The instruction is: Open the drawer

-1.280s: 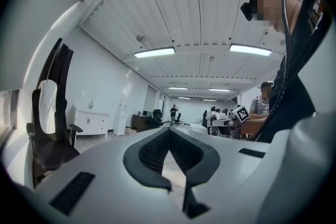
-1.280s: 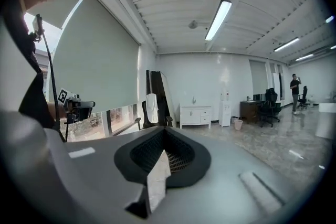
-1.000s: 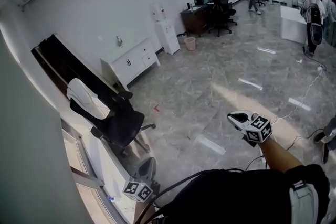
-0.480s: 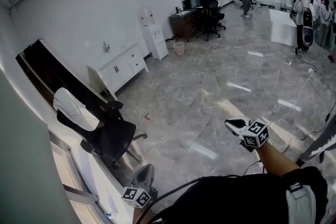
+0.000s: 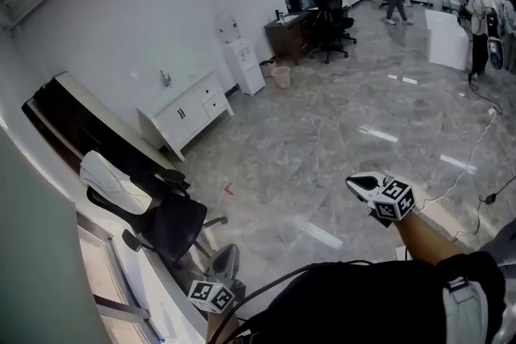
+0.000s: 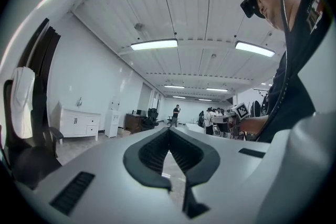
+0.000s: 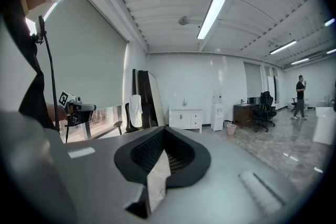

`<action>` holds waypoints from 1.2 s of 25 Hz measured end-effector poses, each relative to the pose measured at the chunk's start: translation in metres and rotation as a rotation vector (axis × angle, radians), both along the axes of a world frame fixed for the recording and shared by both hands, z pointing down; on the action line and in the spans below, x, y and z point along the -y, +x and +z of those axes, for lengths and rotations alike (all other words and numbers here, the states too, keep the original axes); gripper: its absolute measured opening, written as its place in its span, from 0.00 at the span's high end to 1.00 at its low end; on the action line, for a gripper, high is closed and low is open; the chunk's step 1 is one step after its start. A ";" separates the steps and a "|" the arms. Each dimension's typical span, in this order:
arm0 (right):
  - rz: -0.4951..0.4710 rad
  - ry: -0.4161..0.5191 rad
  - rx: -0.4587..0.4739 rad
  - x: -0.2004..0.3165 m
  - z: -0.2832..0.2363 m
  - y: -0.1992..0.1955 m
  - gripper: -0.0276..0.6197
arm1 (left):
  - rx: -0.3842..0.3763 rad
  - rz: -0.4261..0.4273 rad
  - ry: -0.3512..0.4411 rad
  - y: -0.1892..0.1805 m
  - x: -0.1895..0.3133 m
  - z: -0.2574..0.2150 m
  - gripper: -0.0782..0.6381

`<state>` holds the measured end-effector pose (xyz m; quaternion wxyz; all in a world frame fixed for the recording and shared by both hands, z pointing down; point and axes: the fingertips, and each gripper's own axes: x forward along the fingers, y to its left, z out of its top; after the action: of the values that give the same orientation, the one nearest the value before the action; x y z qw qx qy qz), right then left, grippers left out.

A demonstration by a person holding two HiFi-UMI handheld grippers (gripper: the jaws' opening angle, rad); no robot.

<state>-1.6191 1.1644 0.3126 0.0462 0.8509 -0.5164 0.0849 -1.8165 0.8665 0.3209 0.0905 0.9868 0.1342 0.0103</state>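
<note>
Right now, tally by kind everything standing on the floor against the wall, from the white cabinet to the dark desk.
White cabinet: 1
Water dispenser: 1
Waste bin: 1
Dark desk: 1
Total: 4

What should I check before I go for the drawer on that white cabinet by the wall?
1. Left gripper empty: ok, fingers together on nothing.
2. Right gripper empty: ok, fingers together on nothing.
3. Fingers open for a handle: not ok, both shut.
4. White cabinet within reach: not ok, far across the floor.
5. Drawer closed: ok, its front looks flush.
6. Black chair off the route: ok, it stands off to the left.
</note>
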 end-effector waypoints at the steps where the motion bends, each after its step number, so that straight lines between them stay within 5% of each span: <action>1: -0.006 0.002 -0.002 -0.007 -0.001 0.014 0.96 | -0.001 -0.008 -0.009 0.014 -0.008 -0.001 0.89; 9: -0.002 0.014 0.003 -0.048 0.000 0.094 0.96 | 0.014 0.019 -0.014 0.097 -0.054 0.001 0.89; 17: 0.046 -0.002 0.029 -0.050 0.012 0.141 0.96 | 0.024 0.071 -0.023 0.165 -0.044 0.007 0.89; 30: 0.197 -0.012 -0.029 0.067 -0.020 0.193 0.96 | -0.028 0.225 -0.016 0.263 0.096 -0.011 0.89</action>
<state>-1.4260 1.0972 0.2924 0.0502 0.8985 -0.4288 0.0798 -1.5532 0.7706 0.3098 0.0949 0.9647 0.2456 0.0053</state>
